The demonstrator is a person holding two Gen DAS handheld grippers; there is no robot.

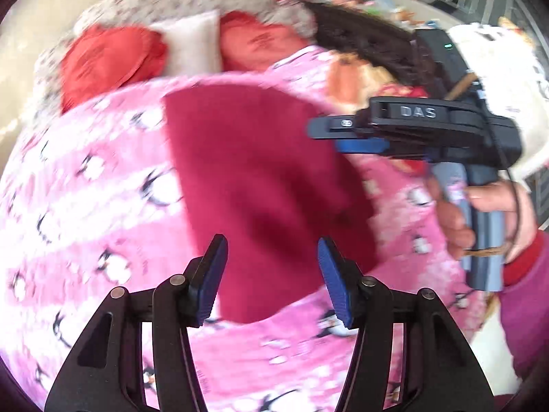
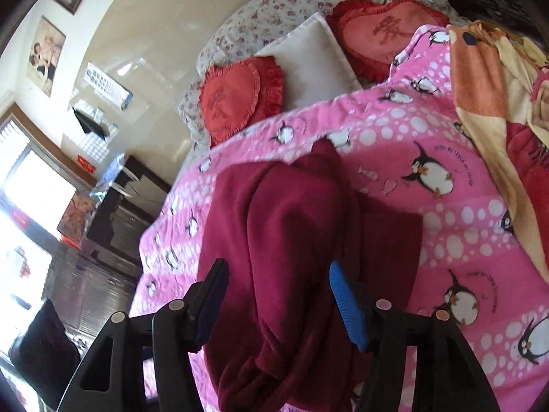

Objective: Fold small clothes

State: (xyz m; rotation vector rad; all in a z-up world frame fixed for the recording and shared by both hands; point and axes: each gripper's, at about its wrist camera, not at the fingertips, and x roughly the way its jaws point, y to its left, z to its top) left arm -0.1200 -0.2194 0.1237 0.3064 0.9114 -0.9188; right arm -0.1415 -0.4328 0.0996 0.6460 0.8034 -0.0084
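A dark red fleece garment (image 2: 284,240) lies partly folded on the pink penguin blanket (image 2: 446,226). The left gripper (image 1: 272,274) hangs above it, jaws apart, holding nothing. The right gripper (image 2: 279,304) straddles a raised fold, pads seemingly not pressing

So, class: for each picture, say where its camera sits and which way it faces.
Left wrist: on the left tongs, facing down at the dark red garment; the right tongs and the hand holding them show.
Right wrist: on the right tongs, facing down along that garment.
Shared: garment, pink penguin blanket, red heart cushions.
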